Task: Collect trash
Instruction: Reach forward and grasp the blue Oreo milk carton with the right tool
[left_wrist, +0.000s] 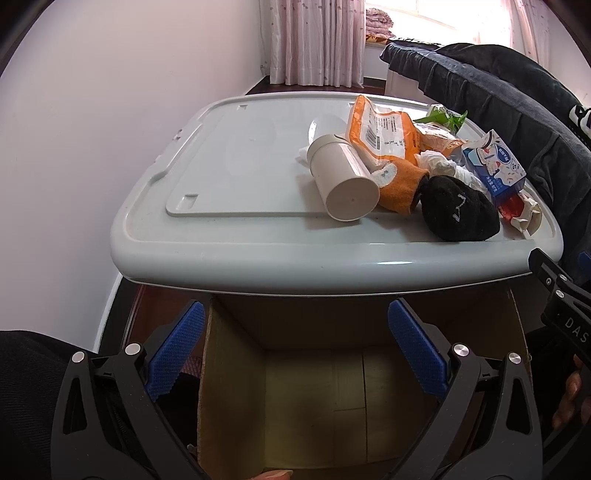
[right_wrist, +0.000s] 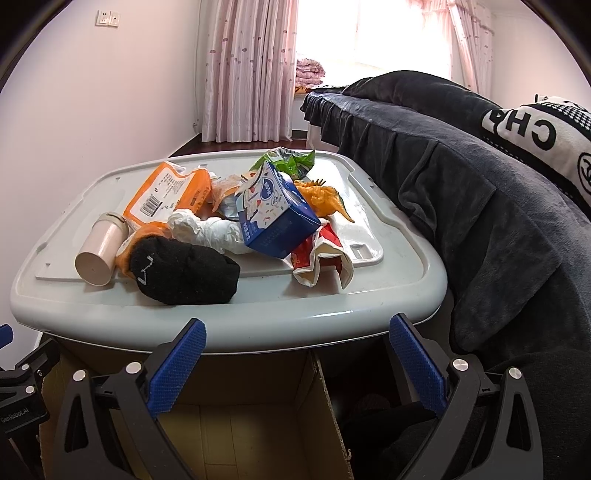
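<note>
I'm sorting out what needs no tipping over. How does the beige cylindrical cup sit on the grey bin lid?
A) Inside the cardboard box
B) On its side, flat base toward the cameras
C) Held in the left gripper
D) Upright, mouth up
B: the beige cup lies on its side on the grey lid, its round base facing the cameras, beside the black sock.
</note>
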